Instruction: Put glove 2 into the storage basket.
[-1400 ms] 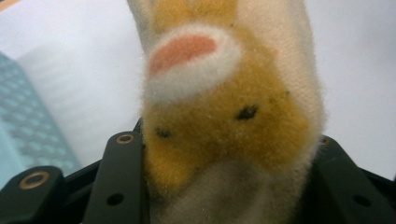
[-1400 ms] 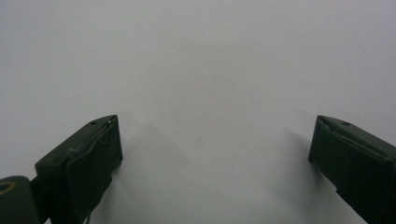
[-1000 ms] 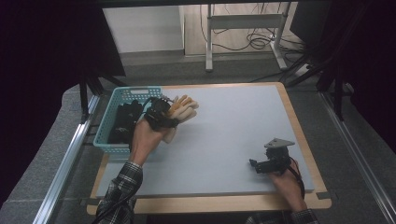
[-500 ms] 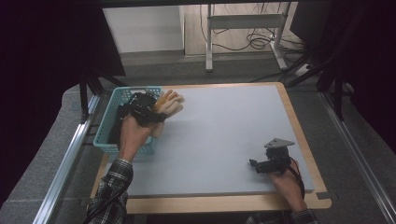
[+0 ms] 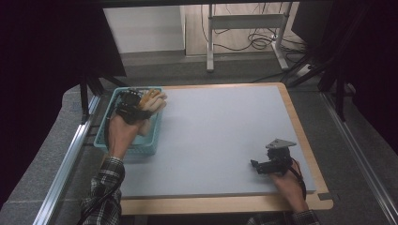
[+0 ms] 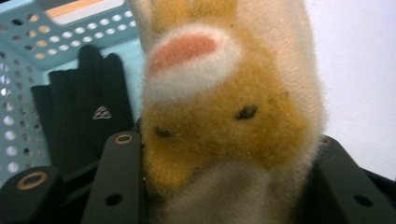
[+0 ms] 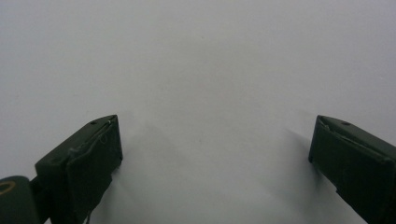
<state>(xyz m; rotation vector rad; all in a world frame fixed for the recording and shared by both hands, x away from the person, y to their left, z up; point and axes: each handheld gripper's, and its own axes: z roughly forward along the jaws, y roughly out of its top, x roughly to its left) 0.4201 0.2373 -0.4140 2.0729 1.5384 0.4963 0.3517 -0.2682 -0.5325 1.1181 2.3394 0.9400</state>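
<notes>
- Left gripper [image 5: 141, 104]: clamped on plush toy [image 6: 224, 121], jaws pressing both its sides.
- Toy: held over right rim of basket [image 5: 150, 145], above black glove [image 6: 84, 107] inside.
- Right gripper [image 7: 215, 154]: jaws wide apart, nothing between, low over grey mat [image 5: 225, 136].

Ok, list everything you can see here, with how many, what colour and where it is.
plush toy: one, yellow and cream, clamped in the left gripper over the basket's right rim
basket: one, teal, perforated, on the table's left edge
glove: one, black, lying inside the basket
table: one, grey top with a wooden border
metal stand: one, pale, on the floor beyond the table
left gripper: one, black, shut on the plush toy
right gripper: one, black, open, near the table's front right
sleeves: two, plaid, at the bottom edge
</notes>
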